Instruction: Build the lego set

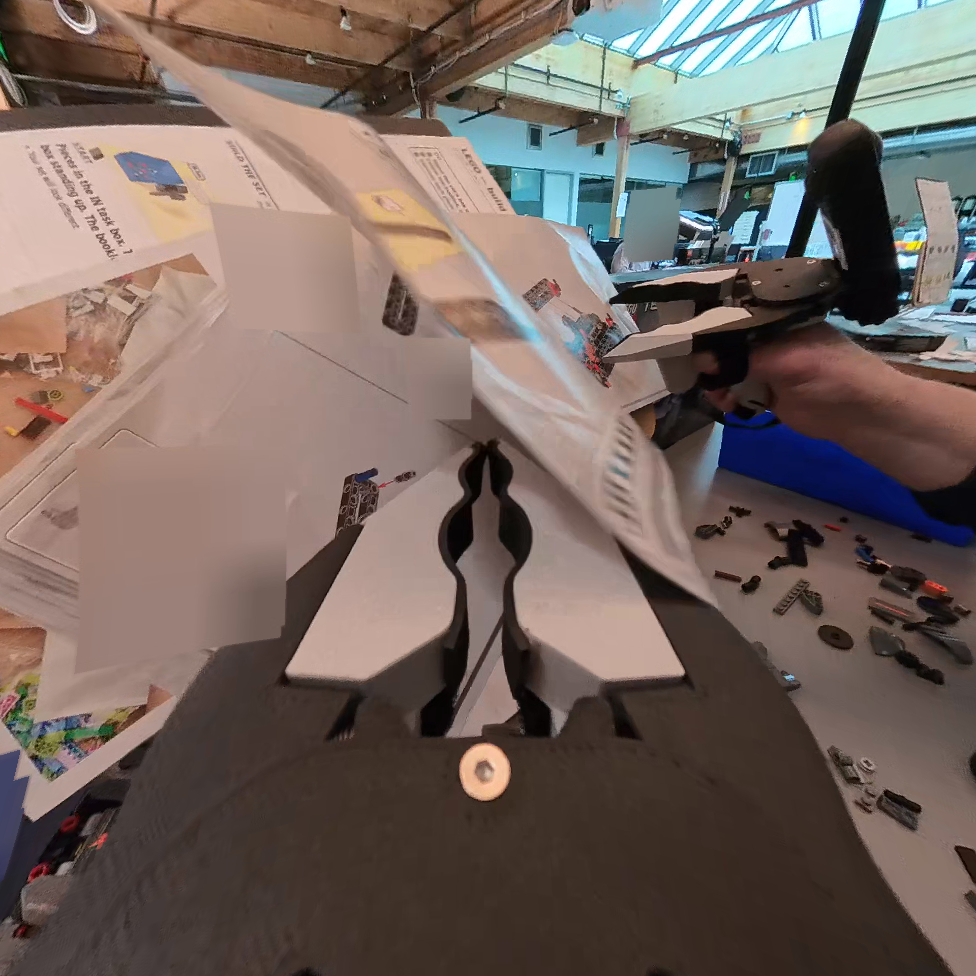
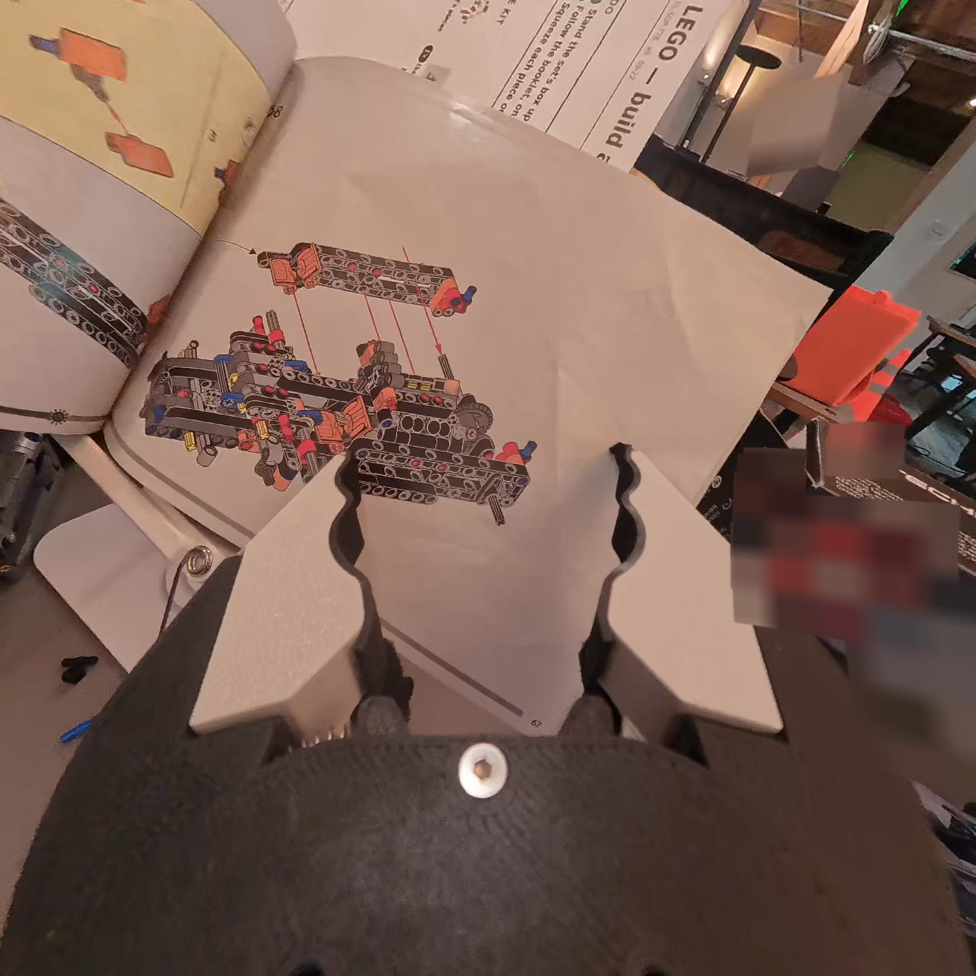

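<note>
The instruction booklet [image 1: 554, 338] stands open in front of me; one of its pages [image 1: 475, 274] is blurred in mid-turn. My left gripper [image 1: 486, 449] is shut at the booklet's lower edge, with what looks like a thin page edge between its fingers. My right gripper [image 2: 483, 459] is open and empty, its tips close to the right-hand page [image 2: 581, 317] with a drawing of a black and orange assembly. It also shows in the left wrist view [image 1: 612, 330], held by a hand. Several small dark lego pieces [image 1: 845, 581] lie loose on the grey table [image 1: 766, 713].
A blue bin [image 1: 824, 475] stands on the table behind the loose pieces. Printed sheets [image 1: 105, 222] with photos lean behind the booklet. An orange object [image 2: 855, 348] sits on a ledge at the right. More pieces lie at the lower left [image 1: 68, 845].
</note>
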